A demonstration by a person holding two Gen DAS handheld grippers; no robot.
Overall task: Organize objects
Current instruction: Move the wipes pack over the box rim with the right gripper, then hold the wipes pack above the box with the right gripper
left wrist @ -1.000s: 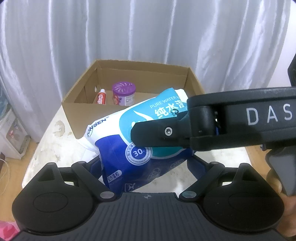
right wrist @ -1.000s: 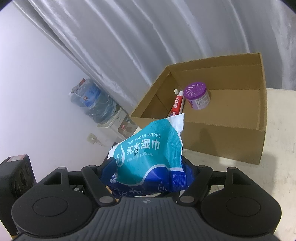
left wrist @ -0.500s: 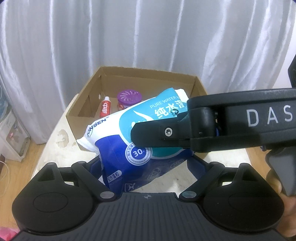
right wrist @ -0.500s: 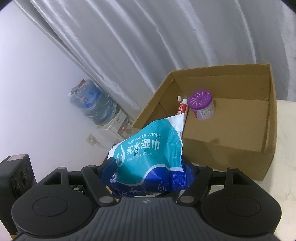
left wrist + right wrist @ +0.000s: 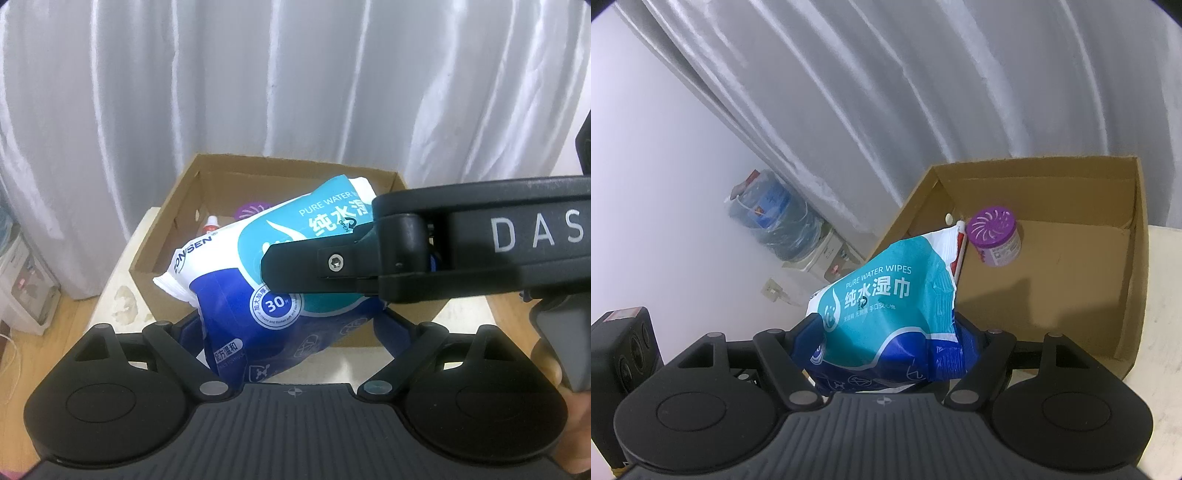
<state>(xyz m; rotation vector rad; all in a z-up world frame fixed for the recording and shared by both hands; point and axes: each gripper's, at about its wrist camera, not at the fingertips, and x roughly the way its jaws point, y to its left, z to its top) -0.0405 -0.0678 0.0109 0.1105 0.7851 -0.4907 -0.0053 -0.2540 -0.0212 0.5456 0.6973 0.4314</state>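
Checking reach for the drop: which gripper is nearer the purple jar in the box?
Right, by the look of it. Right gripper holds the wipes pack over the box's near wall, close to the purple jar; left gripper sits farther back.

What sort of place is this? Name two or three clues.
Probably a room in a home or small office: a white curtain as backdrop, a water dispenser by the wall, and a cardboard box of toiletries.

Wipes pack [image 5: 886, 317] between right gripper [image 5: 890, 343] fingers [image 5: 975, 332]
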